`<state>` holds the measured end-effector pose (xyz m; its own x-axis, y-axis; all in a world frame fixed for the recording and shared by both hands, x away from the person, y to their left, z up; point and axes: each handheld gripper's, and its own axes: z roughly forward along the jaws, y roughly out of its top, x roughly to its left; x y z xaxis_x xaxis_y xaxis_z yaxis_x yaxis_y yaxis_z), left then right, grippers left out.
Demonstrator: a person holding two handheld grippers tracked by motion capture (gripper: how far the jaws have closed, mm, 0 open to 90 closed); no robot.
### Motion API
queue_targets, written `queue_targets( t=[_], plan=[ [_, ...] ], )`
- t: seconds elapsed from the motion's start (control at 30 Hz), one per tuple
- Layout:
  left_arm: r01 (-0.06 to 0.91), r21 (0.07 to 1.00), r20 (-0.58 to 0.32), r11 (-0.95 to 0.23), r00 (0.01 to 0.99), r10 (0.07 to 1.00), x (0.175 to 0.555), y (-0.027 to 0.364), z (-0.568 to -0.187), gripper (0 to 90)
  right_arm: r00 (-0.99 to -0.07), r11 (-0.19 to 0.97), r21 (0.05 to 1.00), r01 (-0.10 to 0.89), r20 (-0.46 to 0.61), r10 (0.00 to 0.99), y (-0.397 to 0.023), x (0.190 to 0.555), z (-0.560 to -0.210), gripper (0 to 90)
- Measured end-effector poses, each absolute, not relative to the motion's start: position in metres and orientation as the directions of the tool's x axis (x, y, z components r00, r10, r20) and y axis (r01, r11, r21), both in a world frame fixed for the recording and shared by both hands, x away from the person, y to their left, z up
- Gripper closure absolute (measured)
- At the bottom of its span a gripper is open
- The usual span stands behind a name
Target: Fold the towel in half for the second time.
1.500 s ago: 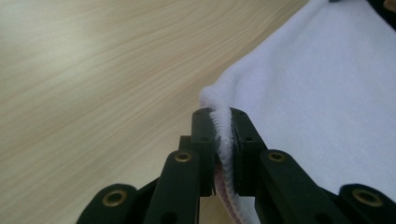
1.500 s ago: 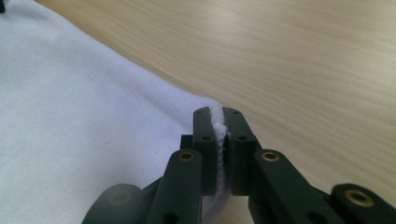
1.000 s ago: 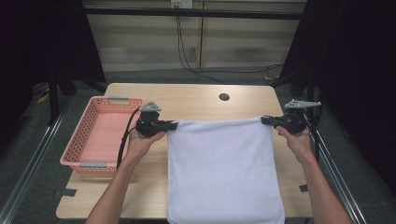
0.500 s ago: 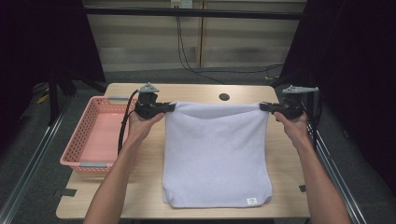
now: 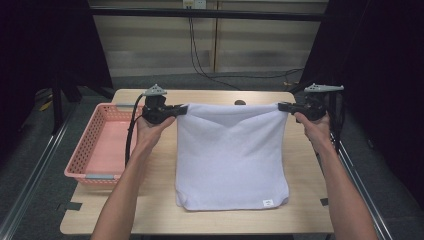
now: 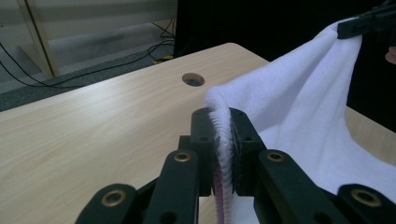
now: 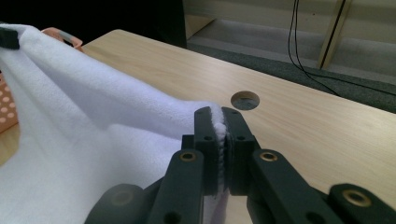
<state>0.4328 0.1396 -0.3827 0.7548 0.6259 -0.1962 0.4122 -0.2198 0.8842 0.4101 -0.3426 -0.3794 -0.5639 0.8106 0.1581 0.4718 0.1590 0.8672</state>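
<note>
The left claw [image 5: 181, 108] is clamped on one top corner of a white towel [image 5: 231, 155], and the right claw [image 5: 285, 106] is clamped on the other; in each gripper view the jaws stand nearly together with a ridge of folded terry squeezed between them. The towel hangs stretched between the two claws above the table [image 5: 165, 200], its top edge sagging slightly in the middle, its lower part draped forward onto the wood with a small label [image 5: 268, 203] at the near right corner. A pink basket [image 5: 90, 145] sits at the table's left edge, just beside the person's left hand [image 5: 150, 131], apart from the cloth.

The towel looks soft, light and limp (it holds no shape of its own), so it will likely follow wherever the corners go and bunch if they draw together. The corners, where the hem is doubled, seem the sound place to grip: thick enough to fill the jaws and not slip. Keeping it taut between the claws should let it lie flat.
</note>
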Motion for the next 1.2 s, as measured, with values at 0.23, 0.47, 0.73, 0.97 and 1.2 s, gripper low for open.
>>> queue_targets(
  t=[0.23,0.47,0.73,0.97,1.2],
  plan=[
    [0.373,0.897,-0.166,-0.239,0.784,0.599,0.398,0.144,-0.38,82.4,-0.61,0.139,0.889,0.436,0.178,0.772,-0.347,0.37,-0.376,86.1],
    [0.363,0.891,-0.166,-0.273,0.82,0.548,0.357,0.15,-0.385,82.2,-0.654,0.184,0.889,0.419,0.154,0.741,-0.349,0.334,-0.373,86.0],
    [0.416,0.855,-0.219,-0.309,0.83,0.512,0.309,0.159,-0.424,81.9,-0.681,0.203,0.865,0.459,0.195,0.706,-0.349,0.279,-0.416,85.9],
    [0.471,0.806,-0.276,-0.359,0.835,0.476,0.28,0.163,-0.448,80.6,-0.693,0.261,0.829,0.495,0.196,0.693,-0.348,0.241,-0.438,83.9],
    [0.457,0.763,-0.262,-0.457,0.865,0.428,0.257,0.162,-0.47,76.6,-0.702,0.279,0.791,0.544,0.247,0.668,-0.348,0.213,-0.467,77.1]
  ],
)
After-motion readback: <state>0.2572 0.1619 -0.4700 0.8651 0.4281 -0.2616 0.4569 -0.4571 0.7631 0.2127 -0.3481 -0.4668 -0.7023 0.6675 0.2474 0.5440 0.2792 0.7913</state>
